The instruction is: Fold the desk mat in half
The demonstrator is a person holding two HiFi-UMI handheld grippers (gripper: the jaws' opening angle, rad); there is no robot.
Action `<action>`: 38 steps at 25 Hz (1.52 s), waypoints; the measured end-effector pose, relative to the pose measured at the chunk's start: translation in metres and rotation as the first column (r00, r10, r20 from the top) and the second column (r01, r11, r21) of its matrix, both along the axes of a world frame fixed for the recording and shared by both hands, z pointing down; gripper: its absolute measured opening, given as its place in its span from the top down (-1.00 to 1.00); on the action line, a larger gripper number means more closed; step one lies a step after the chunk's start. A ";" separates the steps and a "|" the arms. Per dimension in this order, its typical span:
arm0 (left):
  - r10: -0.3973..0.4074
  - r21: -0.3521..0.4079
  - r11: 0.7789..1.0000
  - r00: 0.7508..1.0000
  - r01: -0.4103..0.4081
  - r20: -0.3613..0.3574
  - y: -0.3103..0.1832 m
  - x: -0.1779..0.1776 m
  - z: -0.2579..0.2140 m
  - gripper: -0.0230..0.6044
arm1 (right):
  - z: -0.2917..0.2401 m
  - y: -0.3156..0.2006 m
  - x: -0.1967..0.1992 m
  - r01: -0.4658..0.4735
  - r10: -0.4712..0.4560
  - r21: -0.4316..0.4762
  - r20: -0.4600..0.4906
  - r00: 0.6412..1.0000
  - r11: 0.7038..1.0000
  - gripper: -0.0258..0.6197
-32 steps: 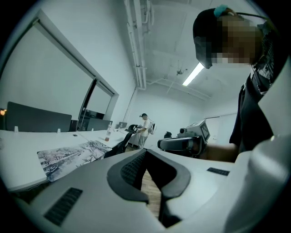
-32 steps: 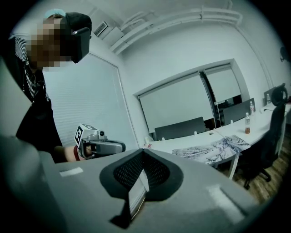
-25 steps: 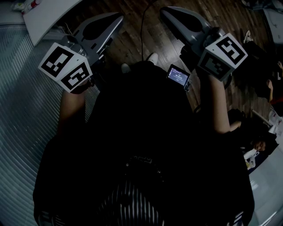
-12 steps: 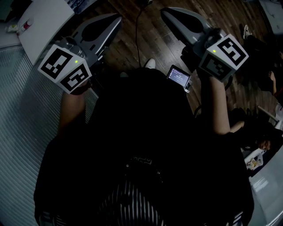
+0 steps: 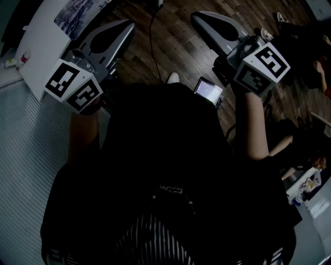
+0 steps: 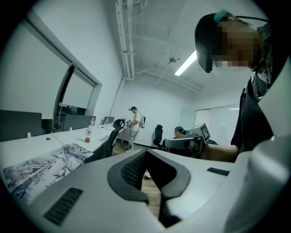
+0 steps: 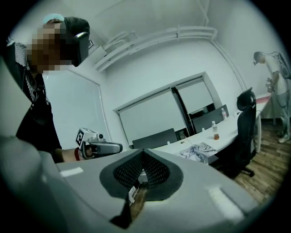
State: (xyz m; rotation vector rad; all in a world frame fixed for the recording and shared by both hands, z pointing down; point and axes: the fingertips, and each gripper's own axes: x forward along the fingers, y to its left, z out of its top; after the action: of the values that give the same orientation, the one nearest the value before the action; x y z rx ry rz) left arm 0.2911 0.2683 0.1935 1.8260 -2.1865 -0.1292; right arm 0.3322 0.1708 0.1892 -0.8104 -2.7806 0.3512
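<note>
head view is looking down past the wearer's dark torso [image 5: 165,181], with a small lit screen [image 5: 208,90] sitting just ahead of it. both tools are hovering over the wooden floor [image 5: 170,49]: the left tool [image 5: 125,24] is holding its jaws together on nothing, and the right tool [image 5: 196,15] is showing its jaws pressed together, empty too. beyond the left tool, well apart from both, the patterned desk mat [image 5: 77,13] is lying flat and unfolded on the white desk [image 5: 44,52]. farther along, a bottle [image 6: 88,134] is standing upright, and a distant person [image 6: 135,122] is standing by a black chair [image 6: 105,145].
</note>
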 end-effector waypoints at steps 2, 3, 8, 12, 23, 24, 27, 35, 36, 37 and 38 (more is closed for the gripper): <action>0.007 -0.005 1.000 1.000 -0.007 -0.007 -0.012 -0.005 0.003 0.92 | 0.004 -0.018 0.001 -0.022 0.022 -0.019 0.004 1.000 1.000 0.91; 0.013 -0.008 1.000 1.000 -0.013 -0.011 -0.018 -0.007 0.004 0.92 | 0.006 -0.025 0.001 -0.034 0.034 -0.028 0.001 0.999 0.999 0.91; 0.045 -0.017 0.999 0.998 -0.046 -0.044 -0.040 -0.023 0.006 0.92 | 0.015 -0.054 -0.005 -0.081 0.079 -0.039 -0.039 0.996 0.996 0.91; 0.078 -0.010 0.997 0.995 -0.079 -0.060 -0.049 -0.053 0.014 0.92 | 0.014 -0.065 -0.040 -0.110 0.110 -0.005 -0.040 0.993 0.994 0.91; 0.114 0.070 0.991 0.993 -0.113 -0.012 -0.073 -0.174 -0.004 0.92 | -0.026 -0.070 -0.158 -0.119 0.119 0.091 0.013 0.993 0.989 0.91; 0.118 0.071 0.991 0.993 -0.117 -0.014 -0.071 -0.180 -0.007 0.92 | -0.031 -0.068 -0.167 -0.123 0.122 0.087 0.019 0.992 0.989 0.91; 0.125 0.062 0.990 0.992 -0.124 -0.025 -0.057 -0.206 -0.001 0.92 | -0.037 -0.059 -0.197 -0.129 0.127 0.098 0.025 0.992 0.987 0.91; 0.075 0.091 0.993 0.996 -0.070 -0.051 -0.018 -0.273 0.012 0.92 | -0.031 -0.040 -0.250 -0.151 0.151 0.103 0.000 0.988 0.983 0.91; 0.072 0.096 0.993 0.996 -0.067 -0.053 -0.015 -0.276 0.014 0.92 | -0.029 -0.038 -0.256 -0.145 0.147 0.103 -0.010 0.989 0.984 0.91; 0.068 0.100 0.993 0.996 -0.063 -0.053 -0.011 -0.280 0.016 0.92 | -0.026 -0.037 -0.263 -0.138 0.141 0.108 -0.021 0.990 0.985 0.91; 0.060 0.104 0.993 0.997 -0.055 -0.049 -0.007 -0.286 0.019 0.92 | -0.023 -0.036 -0.273 -0.129 0.134 0.115 -0.031 0.991 0.985 0.91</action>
State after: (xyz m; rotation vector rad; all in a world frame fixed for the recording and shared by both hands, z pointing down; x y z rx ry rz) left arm 0.0052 0.2608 0.2128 1.9164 -2.1262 -0.2784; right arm 0.0596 0.1349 0.1663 -0.5894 -2.7956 0.2262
